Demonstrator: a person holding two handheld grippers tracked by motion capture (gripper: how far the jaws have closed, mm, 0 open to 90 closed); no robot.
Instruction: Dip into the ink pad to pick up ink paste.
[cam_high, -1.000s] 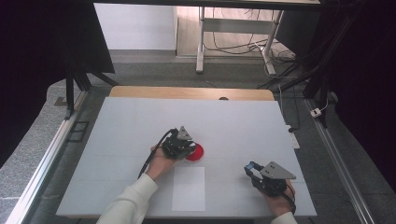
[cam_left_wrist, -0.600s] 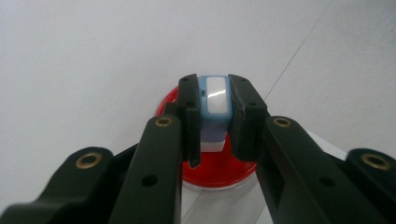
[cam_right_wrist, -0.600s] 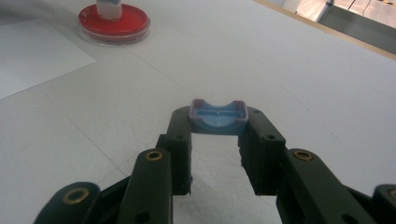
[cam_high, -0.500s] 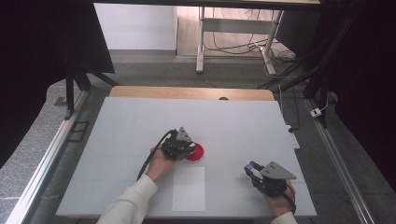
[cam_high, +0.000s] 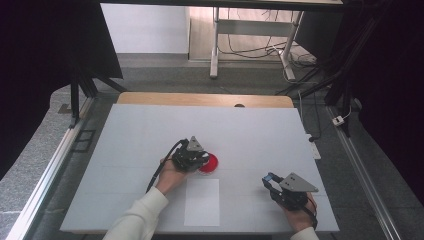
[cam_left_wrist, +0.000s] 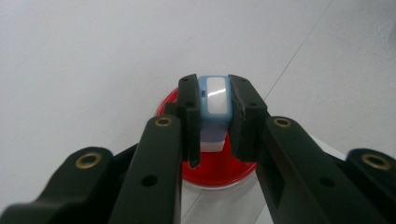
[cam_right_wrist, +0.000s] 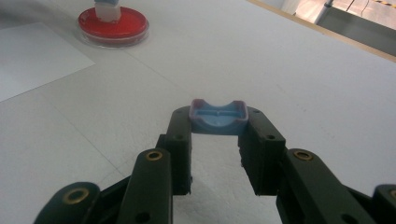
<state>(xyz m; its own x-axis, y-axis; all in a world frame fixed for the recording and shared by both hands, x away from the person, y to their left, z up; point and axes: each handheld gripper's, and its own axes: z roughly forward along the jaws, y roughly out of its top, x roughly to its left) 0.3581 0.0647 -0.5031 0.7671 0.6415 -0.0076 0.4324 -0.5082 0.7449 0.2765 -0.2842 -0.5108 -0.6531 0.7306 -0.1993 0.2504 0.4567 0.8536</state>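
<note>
Stamp-like block (cam_left_wrist: 214, 105), pale blue with a white body, is held upright between the jaws of the left gripper (cam_left_wrist: 214, 116), which are closed on its two flat sides, and its lower end is pressed onto the red petri dish (cam_left_wrist: 219, 168) near the middle of the white table (cam_high: 140, 140). It is judged to be light and rigid plastic, smooth enough to slip if squeezed weakly, so the flat side faces, where it is pinched now, are the best place to take hold. The dish is judged shallow, light and easily slid or tipped, with a clear rim that may crack under a hard pinch.

A blue cap (cam_right_wrist: 218, 116), a shallow tray-shaped piece with a scooped edge, is gripped at its two ends by the closed jaws of the right gripper (cam_right_wrist: 218, 122), held clear of the table near its front right corner. It is judged thin and slightly flexible, and a hold across the short ends suits it.

Seen from the high view, the left gripper (cam_high: 192, 156) covers the block, and only the dish (cam_high: 210, 164), a white sheet of paper (cam_high: 202, 202) just in front of it and the right gripper (cam_high: 285, 189), well apart, are made out. The block's glossy top is given by the left gripper view. In the right gripper view, the block's white base (cam_right_wrist: 108, 11) is seen resting on the red surface (cam_right_wrist: 113, 24).
</note>
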